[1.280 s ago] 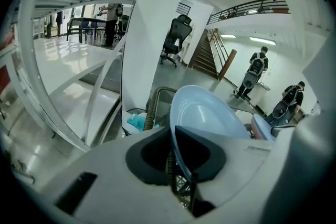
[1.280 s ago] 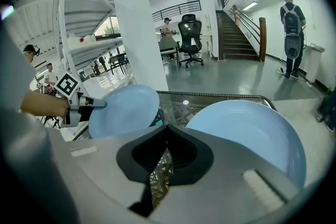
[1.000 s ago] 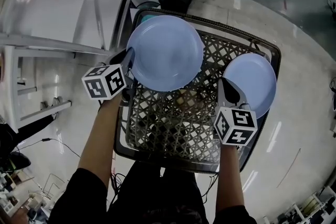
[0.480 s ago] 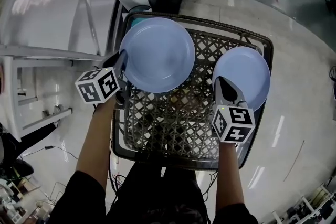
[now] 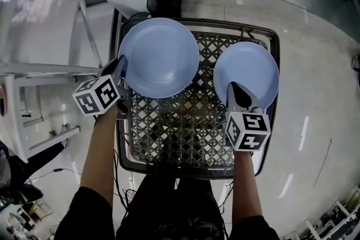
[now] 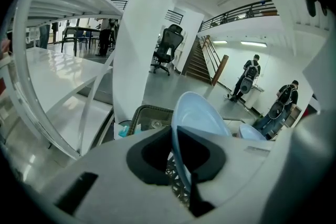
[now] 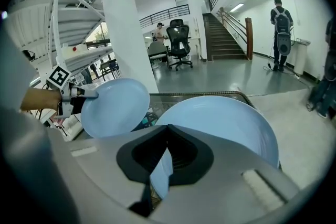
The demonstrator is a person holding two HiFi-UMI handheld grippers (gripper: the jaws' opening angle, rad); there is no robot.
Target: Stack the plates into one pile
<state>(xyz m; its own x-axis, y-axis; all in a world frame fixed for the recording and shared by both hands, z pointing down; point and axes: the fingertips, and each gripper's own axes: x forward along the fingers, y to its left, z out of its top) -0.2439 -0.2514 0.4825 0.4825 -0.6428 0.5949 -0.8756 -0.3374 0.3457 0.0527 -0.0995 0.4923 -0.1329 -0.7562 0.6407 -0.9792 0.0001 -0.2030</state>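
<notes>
2 plain light-blue round plates, both held clear of the basket [image 5: 191, 126], faces up, apart, not stacked: larger plate [image 5: 158, 57] over far-left corner, smaller plate [image 5: 246, 74] over far-right edge.

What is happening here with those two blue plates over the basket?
A person holds a tool in each hand. The left tool grips the larger plate by its rim, and the right tool grips the smaller plate the same way. Both plates hang side by side over the lattice basket, apart, so they are not yet stacked.
</notes>
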